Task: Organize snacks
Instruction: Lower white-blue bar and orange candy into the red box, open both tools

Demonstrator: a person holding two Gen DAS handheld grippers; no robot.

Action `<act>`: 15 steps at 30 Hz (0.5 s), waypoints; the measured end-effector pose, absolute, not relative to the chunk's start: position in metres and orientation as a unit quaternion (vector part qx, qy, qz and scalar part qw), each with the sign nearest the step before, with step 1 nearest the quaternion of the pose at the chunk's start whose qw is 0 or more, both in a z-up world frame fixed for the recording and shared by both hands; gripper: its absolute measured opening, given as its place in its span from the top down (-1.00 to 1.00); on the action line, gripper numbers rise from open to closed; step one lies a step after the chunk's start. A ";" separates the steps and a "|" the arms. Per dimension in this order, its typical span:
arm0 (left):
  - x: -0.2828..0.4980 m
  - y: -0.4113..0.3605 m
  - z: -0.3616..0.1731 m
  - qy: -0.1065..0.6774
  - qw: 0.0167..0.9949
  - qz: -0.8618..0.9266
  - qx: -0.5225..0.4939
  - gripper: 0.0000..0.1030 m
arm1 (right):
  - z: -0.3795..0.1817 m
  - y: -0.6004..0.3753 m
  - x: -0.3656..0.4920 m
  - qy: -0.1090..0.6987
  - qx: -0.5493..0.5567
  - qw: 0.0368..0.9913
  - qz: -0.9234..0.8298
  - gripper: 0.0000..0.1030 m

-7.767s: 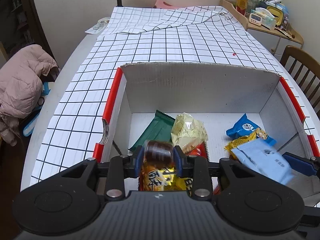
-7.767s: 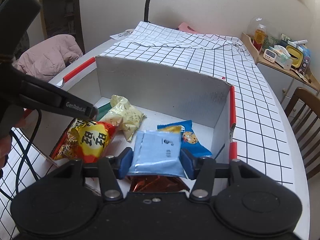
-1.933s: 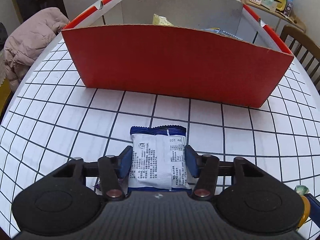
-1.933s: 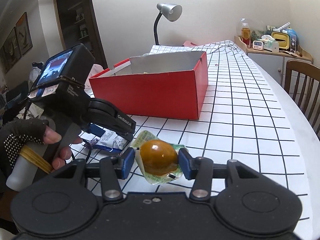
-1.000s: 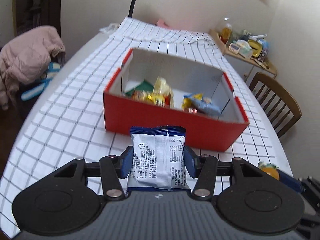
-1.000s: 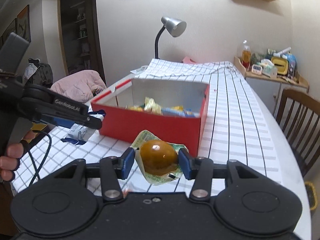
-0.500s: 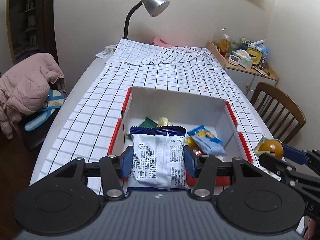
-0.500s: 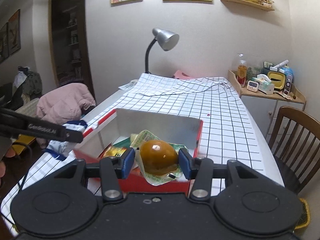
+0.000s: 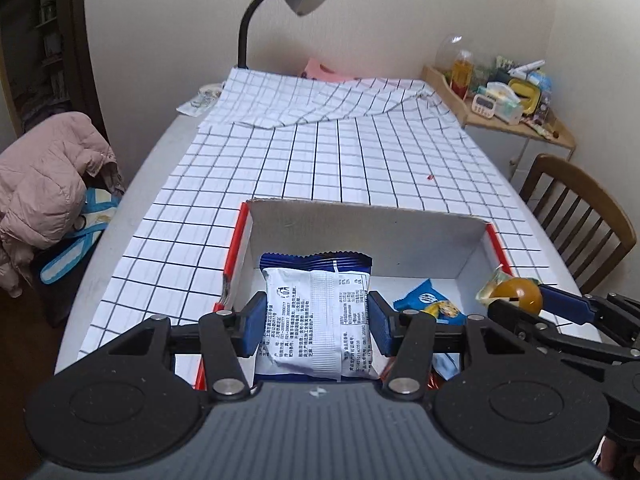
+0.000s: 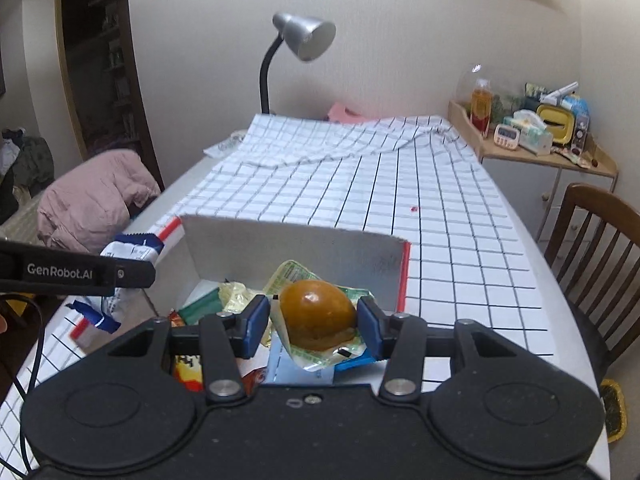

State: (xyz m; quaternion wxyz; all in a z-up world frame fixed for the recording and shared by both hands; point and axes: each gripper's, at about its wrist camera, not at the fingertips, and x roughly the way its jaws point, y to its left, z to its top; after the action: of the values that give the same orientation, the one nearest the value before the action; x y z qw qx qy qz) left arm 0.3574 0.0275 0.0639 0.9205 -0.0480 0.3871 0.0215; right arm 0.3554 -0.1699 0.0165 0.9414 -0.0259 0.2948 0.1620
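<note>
1. The left gripper (image 9: 318, 322) pinches a white snack packet with blue ends (image 9: 320, 312), held above the left part of the red box (image 9: 234, 240)
2. The right gripper (image 10: 312, 320) pinches a brown egg in a clear green-printed wrapper (image 10: 318, 314), held above the box's right part
3. The box stands open near the front edge of the checked tablecloth (image 9: 340, 160); a blue cookie packet (image 9: 430, 300) and other snacks lie inside
</note>
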 end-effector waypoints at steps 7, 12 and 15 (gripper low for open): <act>0.390 0.025 0.038 0.413 0.910 0.018 -0.028 -0.02 | -0.007 -0.156 0.386 0.328 -0.041 0.931 0.157 0.08; 0.407 0.023 0.018 0.431 0.902 0.031 -0.009 -0.02 | -0.019 -0.147 0.398 0.345 -0.059 0.924 0.155 0.08; 0.415 0.023 0.008 0.443 0.896 0.029 -0.006 -0.02 | -0.023 -0.145 0.402 0.353 -0.059 0.920 0.160 0.08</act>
State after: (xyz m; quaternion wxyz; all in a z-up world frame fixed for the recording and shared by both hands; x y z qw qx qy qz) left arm 0.4146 0.0233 0.0081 0.8959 -0.0055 0.4432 0.0294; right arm 0.4017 -0.1446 -0.0229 0.9199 -0.0591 0.3532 0.1598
